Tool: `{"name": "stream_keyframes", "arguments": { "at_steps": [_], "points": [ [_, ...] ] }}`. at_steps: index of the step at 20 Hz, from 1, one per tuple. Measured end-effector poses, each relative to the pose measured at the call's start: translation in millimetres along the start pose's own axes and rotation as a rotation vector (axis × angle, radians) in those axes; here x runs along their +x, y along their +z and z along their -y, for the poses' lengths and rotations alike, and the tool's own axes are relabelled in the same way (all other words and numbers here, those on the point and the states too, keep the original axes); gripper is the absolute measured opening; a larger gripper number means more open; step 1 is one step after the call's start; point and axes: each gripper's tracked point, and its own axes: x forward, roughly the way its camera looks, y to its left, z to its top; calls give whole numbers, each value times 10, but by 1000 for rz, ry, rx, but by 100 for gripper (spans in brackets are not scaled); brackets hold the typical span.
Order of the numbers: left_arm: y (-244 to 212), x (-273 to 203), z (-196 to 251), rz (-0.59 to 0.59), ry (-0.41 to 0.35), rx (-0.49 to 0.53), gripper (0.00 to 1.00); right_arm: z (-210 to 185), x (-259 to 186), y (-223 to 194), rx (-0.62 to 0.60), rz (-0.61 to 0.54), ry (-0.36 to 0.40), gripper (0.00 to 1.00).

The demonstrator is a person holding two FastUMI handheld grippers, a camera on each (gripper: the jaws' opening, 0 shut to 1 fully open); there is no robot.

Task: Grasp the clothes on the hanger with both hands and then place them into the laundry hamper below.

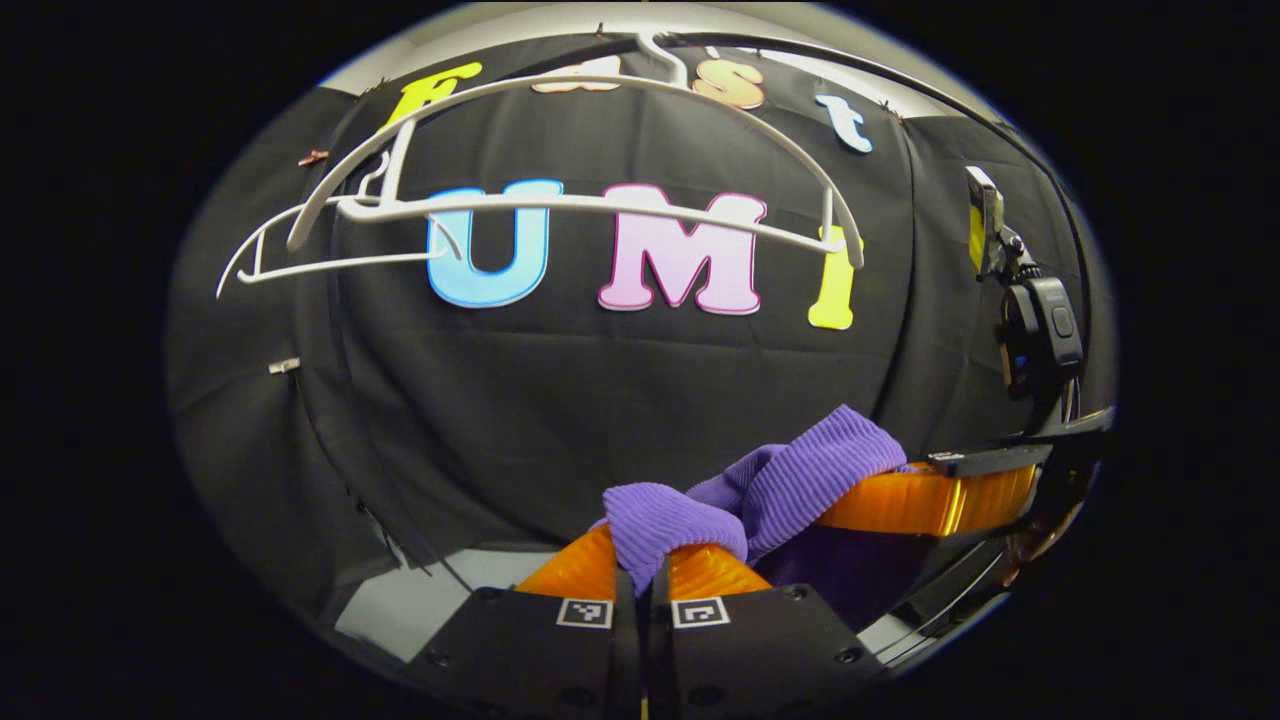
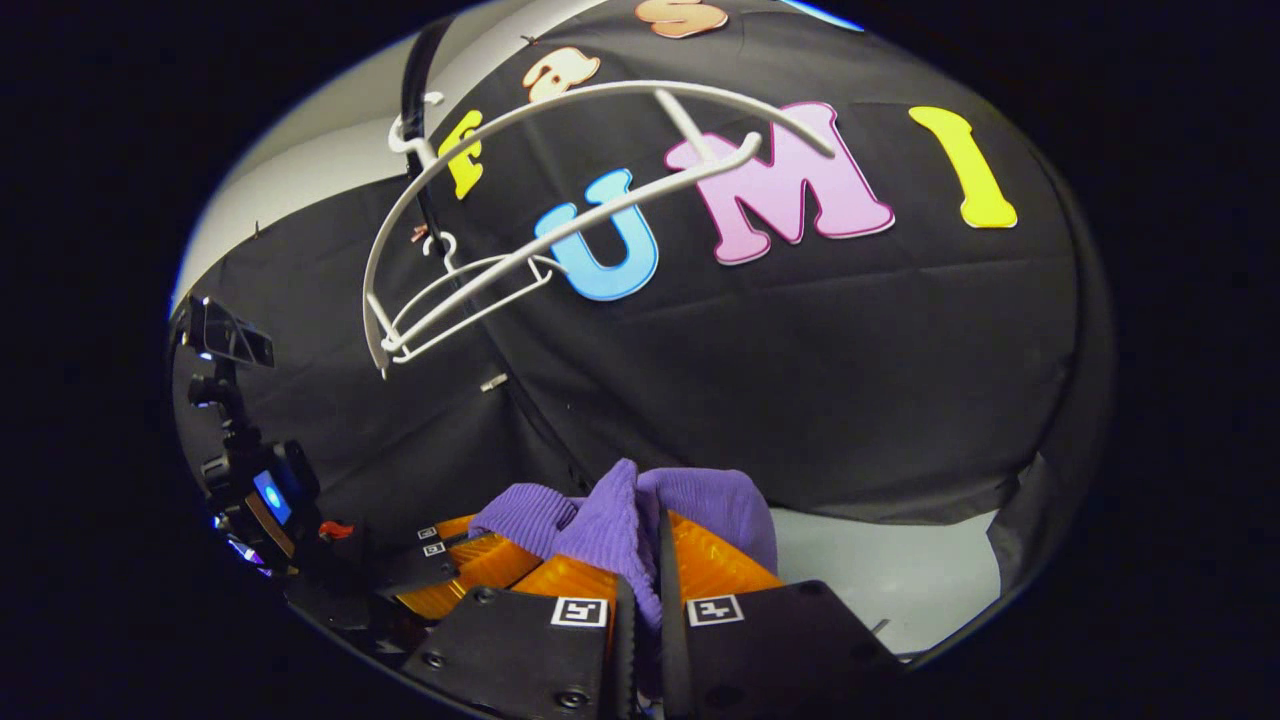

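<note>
Left tool, at the bottom centre of the left gripper view, has its two fingers pressed together on a fold of the purple ribbed garment, which bunches up over the fingertips and runs off to the right of the frame. There, at the lower right, the cloth drapes over the fingers of the right tool, seen from the side.

Right tool, at the bottom centre of the right gripper view, likewise pinches the purple ribbed garment between both fingers, the cloth standing up in a ridge between them and spilling over either side. Just to the lower left in this view lies the left tool, touching the same bundle of cloth. So the garment hangs stretched between the two tools, low in both frames and clear of the hangers.

Farther back, a pale surface shows at the lower edge of each view. A black device on a mount stands at the right edge of the left gripper view.

Farthest, against the black cloth wall, two bare white hangers hang in the upper part of the left gripper view, and at the upper left of the right gripper view.
</note>
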Motion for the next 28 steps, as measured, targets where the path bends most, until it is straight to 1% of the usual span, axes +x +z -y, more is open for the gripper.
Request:
{"name": "stream_keyframes", "arguments": {
  "at_steps": [2, 4, 5, 6, 9, 12, 16, 18, 20, 21, 22, 23, 25, 26, 27, 28],
  "points": [
    [-217, -11, -58, -57, 9, 2, 7, -78, 19, -238, -17, -61, 2, 14],
    [-430, -86, -102, -106, 21, 11, 7, -68, 38, -477, -24, -112, 0, 14],
    [-526, -106, -111, -124, 23, 8, 7, -62, 45, -565, -19, -132, 1, 11],
    [-601, -125, -103, -142, 23, 4, 7, -61, 48, -632, -10, -147, 0, 11],
    [-706, -143, -140, -175, 25, -13, 7, -28, -29, -833, 12, -184, -6, 11],
    [-753, -104, -147, -194, 24, -18, 7, 1, -14, -890, 11, -186, -23, 11],
    [-851, -78, -152, -233, 16, -7, 7, 77, 31, -1004, 4, -219, -77, 11],
    [-893, -76, -149, -251, 12, -13, 7, 168, 21, -1067, -34, -239, -115, 11],
    [-960, -78, -142, -272, 10, -27, 9, 258, 57, -1141, -68, -256, -137, 11],
    [-1009, -75, -117, -286, -1, -36, 12, 314, -18, -1110, -91, -262, -159, 17],
    [-1078, -90, -103, -308, -8, -43, 10, 324, -22, -1139, -98, -258, -162, 8],
    [-1101, -117, -91, -315, -19, -52, 21, 330, -52, -1123, -97, -251, -164, 28],
    [-1085, -166, -120, -311, -14, -58, 47, 311, 5, -1059, -79, -228, -165, 51],
    [-1089, -171, -137, -306, -9, -48, 60, 304, 12, -1023, -81, -224, -165, 74],
    [-1073, -193, -151, -296, -1, -41, 75, 320, 32, -1026, -90, -216, -174, 82],
    [-1047, -190, -166, -289, 3, -41, 86, 330, 42, -1005, -97, -208, -179, 94]
  ]
}}
